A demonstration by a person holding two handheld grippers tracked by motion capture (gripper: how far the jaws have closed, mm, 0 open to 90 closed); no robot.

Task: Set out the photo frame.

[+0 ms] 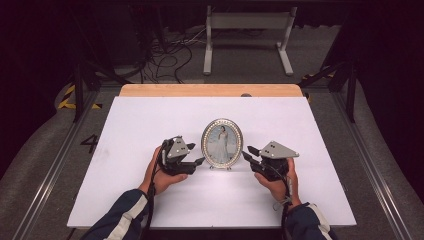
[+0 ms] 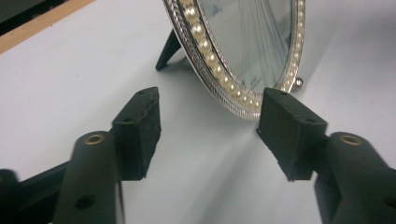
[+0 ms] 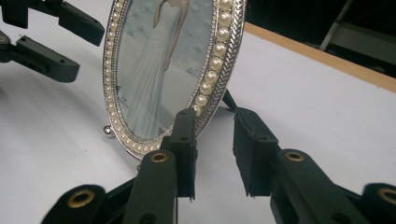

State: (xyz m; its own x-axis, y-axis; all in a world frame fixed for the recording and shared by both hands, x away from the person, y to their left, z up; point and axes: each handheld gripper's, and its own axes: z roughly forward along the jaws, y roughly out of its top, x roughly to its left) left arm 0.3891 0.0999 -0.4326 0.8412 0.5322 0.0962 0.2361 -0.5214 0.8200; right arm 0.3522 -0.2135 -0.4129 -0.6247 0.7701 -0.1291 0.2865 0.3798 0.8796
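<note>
With both your left hand-held gripper [image 1: 199,161] and right hand-held gripper [image 1: 247,154] released beside the oval picture frame [image 1: 222,142] standing mid-worktop [image 1: 150,120], a stray nudge could topple it off its rear strut.

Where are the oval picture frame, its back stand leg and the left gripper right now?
Oval picture frame [image 1: 222,142]: high view, on the glass over the photo.
Back stand leg [image 2: 167,50]: left gripper view, on the dark prop behind the rim.
Left gripper [image 1: 199,162]: high view, between its fingers.
</note>
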